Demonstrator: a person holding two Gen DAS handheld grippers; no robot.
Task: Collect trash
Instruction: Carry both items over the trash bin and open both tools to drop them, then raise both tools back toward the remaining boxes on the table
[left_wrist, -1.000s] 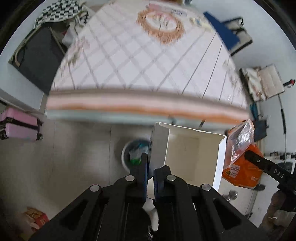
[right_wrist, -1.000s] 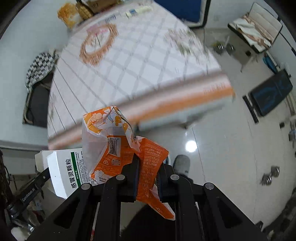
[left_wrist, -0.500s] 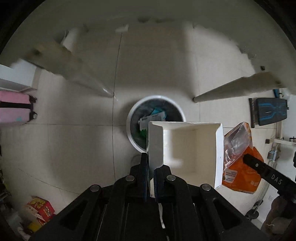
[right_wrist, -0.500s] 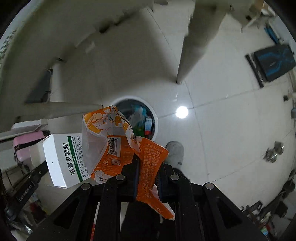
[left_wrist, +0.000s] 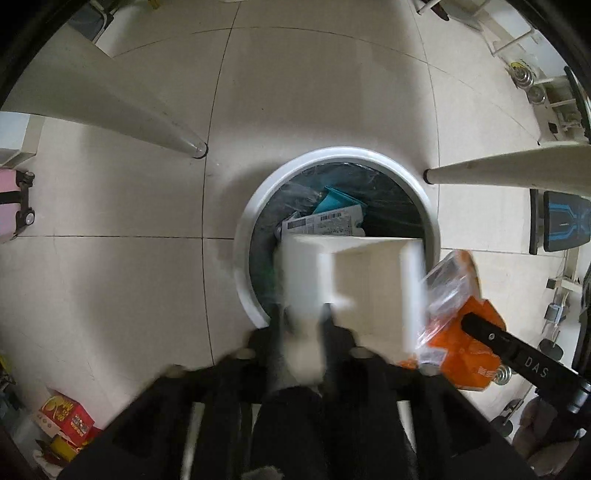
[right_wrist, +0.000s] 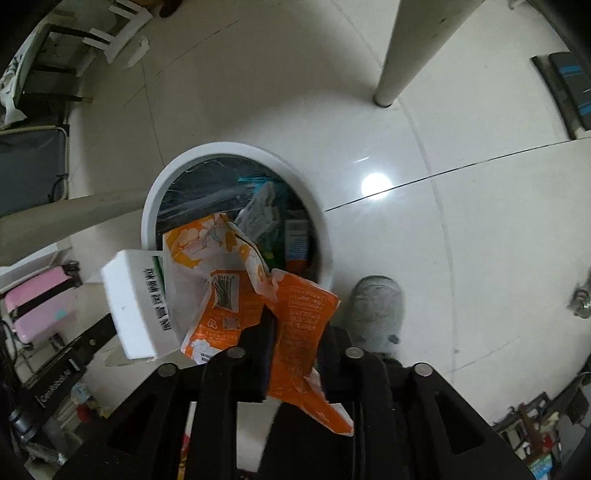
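Obs.: your left gripper (left_wrist: 301, 325) shows blurred fingers standing apart, with the open white cardboard box (left_wrist: 354, 284) blurred in front of them; whether the box wall is touching either pad cannot be told. The box hangs over the near arc of the round white-rimmed trash bin with a dark liner (left_wrist: 258, 195), its open face toward the camera, its long axis running across the view. Your right gripper (right_wrist: 293, 332) has its fingers spread a little with the crumpled orange-and-white snack wrapper (right_wrist: 258, 291) between them; contact is plain on the left finger only, so a firm pinch cannot be confirmed. The wrapper rises from the fingers toward the bin mouth, its upper end over the opening, its lower tail hanging down between the fingers. The two items sit just beside each other, box on the left of the wrapper. Key relation: the bin lies directly ahead of and below both pairs of fingers, the box overlapping the near rim, not the centre. Judgement: the box looks nearer to dropping; a slight forward reach would likely keep it off the rim. Bin already holds other packaging.
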